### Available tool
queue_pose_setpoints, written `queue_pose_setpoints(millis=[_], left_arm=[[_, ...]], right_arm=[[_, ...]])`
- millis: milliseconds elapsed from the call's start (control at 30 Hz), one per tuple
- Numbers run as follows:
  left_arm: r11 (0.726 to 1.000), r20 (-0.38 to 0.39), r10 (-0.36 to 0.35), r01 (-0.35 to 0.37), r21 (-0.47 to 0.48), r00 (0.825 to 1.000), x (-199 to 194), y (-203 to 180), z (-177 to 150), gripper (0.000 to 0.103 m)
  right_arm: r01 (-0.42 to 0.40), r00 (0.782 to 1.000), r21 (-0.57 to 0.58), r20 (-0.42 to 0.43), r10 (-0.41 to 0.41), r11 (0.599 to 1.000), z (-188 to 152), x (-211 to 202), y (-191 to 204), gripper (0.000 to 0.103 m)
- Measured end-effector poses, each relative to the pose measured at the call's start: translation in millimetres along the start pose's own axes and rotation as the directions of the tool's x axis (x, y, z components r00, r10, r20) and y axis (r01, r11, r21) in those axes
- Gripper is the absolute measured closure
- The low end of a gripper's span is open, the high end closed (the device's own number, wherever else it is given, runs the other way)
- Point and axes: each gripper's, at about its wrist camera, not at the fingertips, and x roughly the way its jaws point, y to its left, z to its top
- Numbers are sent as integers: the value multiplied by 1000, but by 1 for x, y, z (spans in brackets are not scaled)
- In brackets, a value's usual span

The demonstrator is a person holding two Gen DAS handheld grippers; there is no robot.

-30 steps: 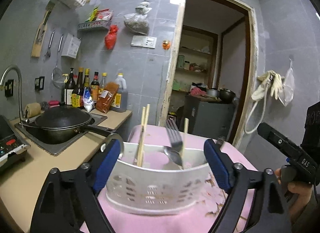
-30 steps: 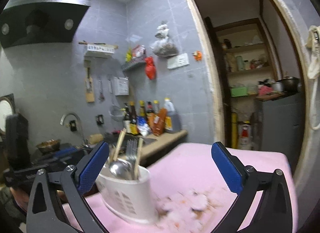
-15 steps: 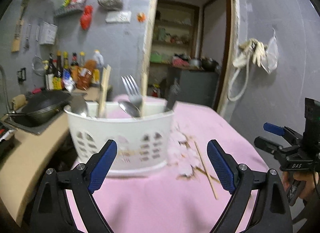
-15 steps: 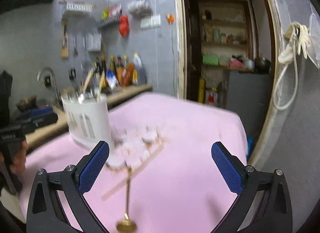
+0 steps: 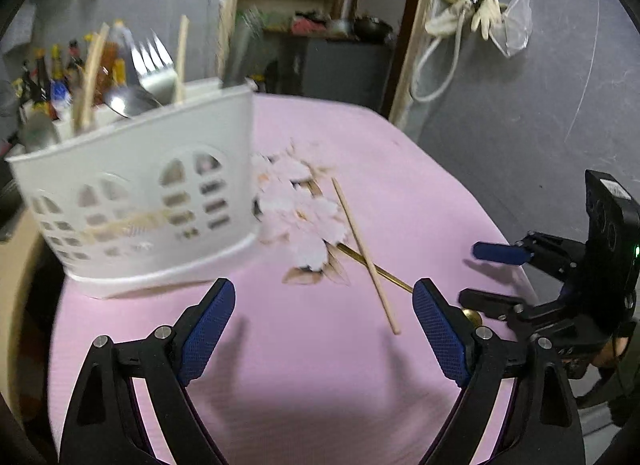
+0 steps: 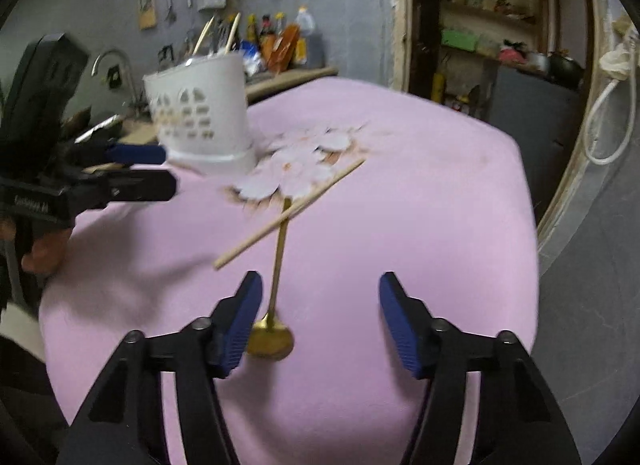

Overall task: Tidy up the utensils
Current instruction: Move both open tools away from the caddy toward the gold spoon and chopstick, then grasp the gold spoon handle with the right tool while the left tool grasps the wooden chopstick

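A: Where is the gold spoon (image 6: 271, 339) from the right gripper (image 6: 320, 323)?

B: Its bowl lies just beside the left pad; the handle runs straight ahead, under the wooden chopstick (image 6: 288, 214). The jaws are closing, nothing gripped yet.

A: And the left gripper (image 5: 324, 335)?

B: Closing slightly, empty, farther from the spoon. The white caddy (image 5: 140, 193) stands ahead-left of it.

A: Hidden parts?

B: In the left view its pad covers the bowl; the caddy is blurred.
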Motion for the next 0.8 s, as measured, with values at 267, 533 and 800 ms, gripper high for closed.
queue_pose_setpoints(millis=[267,533,800], left_arm=[[990,-181,-138,131,-49,974,45,-5,11,65],[992,-262,-122,110,-60,957,70,-11,24,80],[998,-308,-68,70,-4,949,79,-22,28,98]], right_arm=[[-28,998,-78,-66,23,997,-1,13,18,70],[-31,995,-94,-95,22,995,-3,17,24,88],[-3,994,-96,-105,-7,995,0,22,26,97]])
